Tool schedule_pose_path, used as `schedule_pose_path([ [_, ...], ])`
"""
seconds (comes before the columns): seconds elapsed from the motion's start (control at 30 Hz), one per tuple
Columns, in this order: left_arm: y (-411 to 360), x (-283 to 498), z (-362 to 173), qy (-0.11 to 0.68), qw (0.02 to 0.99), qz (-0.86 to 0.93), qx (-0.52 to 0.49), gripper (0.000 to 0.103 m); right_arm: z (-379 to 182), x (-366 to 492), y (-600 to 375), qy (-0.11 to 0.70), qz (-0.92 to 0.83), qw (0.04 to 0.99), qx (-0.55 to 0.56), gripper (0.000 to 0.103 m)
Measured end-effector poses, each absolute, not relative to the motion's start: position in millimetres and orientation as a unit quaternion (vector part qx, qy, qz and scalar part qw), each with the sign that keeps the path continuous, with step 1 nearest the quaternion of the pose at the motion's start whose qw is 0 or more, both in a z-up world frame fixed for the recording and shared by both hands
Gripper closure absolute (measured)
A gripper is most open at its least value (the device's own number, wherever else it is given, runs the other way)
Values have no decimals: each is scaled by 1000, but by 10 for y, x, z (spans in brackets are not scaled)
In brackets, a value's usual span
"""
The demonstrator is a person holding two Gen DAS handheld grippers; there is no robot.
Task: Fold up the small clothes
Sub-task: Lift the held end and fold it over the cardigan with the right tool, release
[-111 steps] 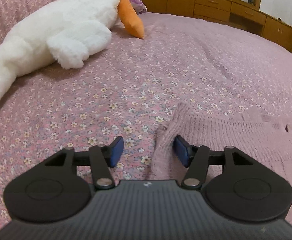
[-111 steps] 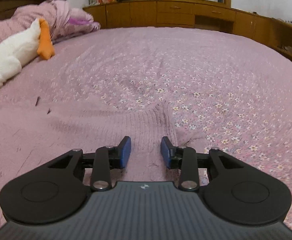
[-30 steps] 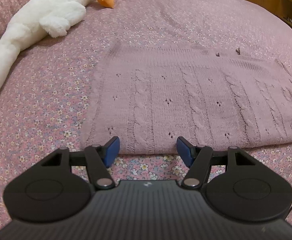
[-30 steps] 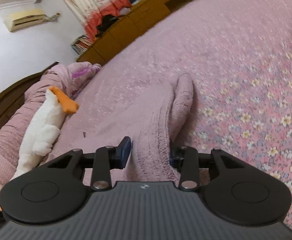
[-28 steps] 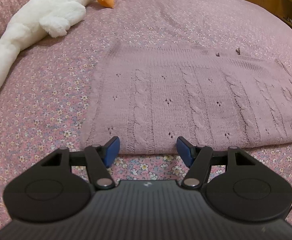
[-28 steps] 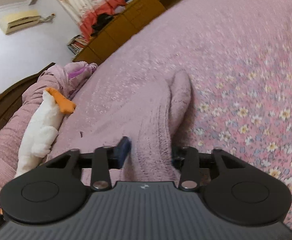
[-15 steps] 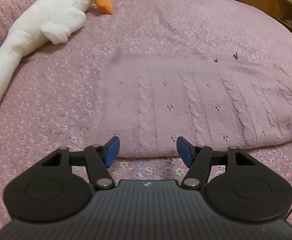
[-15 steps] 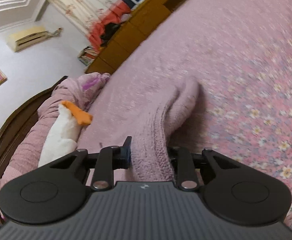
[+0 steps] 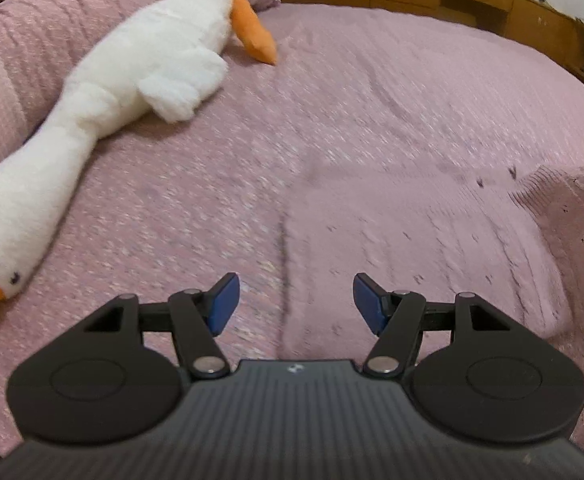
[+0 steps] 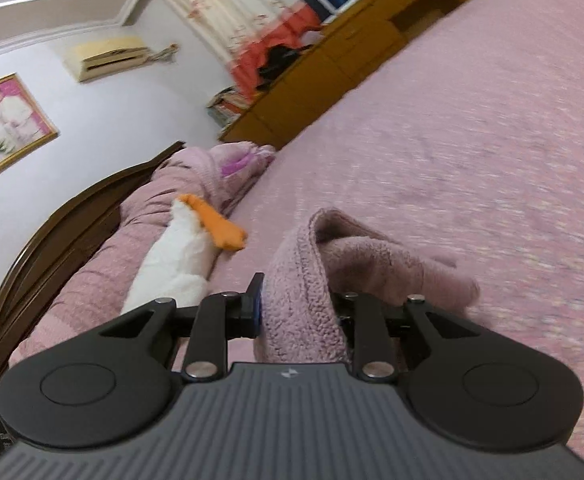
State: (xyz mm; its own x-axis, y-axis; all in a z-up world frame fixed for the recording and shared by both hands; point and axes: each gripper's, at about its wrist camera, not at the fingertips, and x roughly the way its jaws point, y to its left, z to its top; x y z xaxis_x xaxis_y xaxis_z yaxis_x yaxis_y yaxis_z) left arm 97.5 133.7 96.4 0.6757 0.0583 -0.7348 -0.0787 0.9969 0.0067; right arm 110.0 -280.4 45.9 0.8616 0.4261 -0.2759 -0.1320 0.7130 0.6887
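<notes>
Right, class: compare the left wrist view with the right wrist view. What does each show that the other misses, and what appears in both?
Only the left wrist view shows the open left hand-held gripper, nothing between its jaws, and the goose's head.

Only the right wrist view shows the right hand-held gripper shut on a sweater fold, plus the headboard, framed picture and air conditioner.

Both show the pink sweater, the plush goose and the bedspread.
</notes>
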Motion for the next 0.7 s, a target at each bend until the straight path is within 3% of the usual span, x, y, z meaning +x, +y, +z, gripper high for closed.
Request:
schedule_pose_path([
  [0.4, 1802, 980, 1139, 376, 923, 55, -56, 38, 903, 1279, -1511, 233, 237, 900, 283, 77],
  [0.7, 2017, 989, 1092, 375, 922, 51, -79, 38, 431, 1554, -427, 332, 265, 883, 200, 76],
])
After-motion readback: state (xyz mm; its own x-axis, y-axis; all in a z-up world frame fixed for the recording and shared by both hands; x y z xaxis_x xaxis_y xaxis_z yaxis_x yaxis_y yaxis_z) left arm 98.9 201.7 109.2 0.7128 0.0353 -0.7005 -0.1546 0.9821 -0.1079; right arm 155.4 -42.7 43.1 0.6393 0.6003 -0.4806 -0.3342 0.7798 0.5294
